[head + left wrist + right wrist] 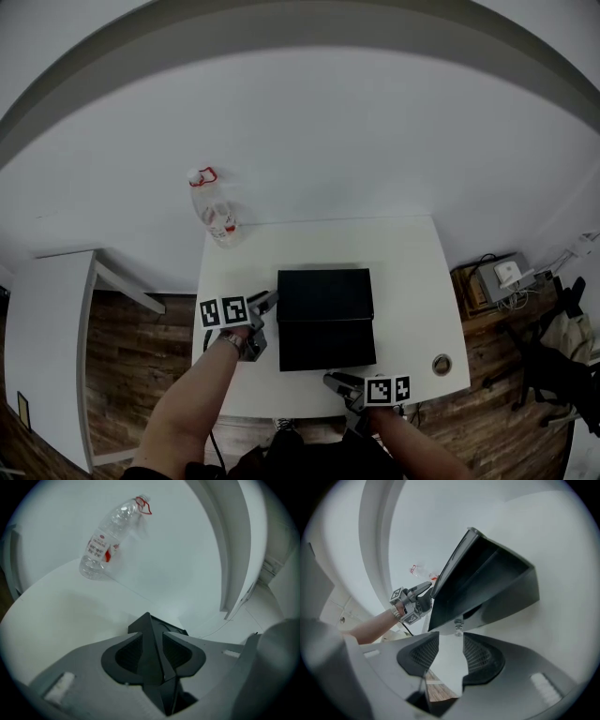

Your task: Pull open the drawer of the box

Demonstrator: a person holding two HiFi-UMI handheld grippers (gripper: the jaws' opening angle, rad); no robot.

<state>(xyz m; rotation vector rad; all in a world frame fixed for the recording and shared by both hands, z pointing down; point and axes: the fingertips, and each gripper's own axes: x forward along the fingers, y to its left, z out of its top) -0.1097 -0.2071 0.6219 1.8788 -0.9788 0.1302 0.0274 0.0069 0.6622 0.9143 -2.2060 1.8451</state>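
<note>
Drawer (pixel 327 345) out, left gripper (pixel 152 651) clamping box (pixel 324 295) (right gripper (pixel 451 648) parted)

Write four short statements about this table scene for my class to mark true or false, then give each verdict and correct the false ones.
1. A clear plastic bottle stands at the far left corner of the table. True.
2. The right tool is clamped on the drawer's knob. False: its jaws stand apart with only table between them, and the knob is just ahead of them, not gripped.
3. The left tool is shut on a corner of the box. True.
4. The box is white and the table is black. False: the box is black and sits on a white table.
</note>
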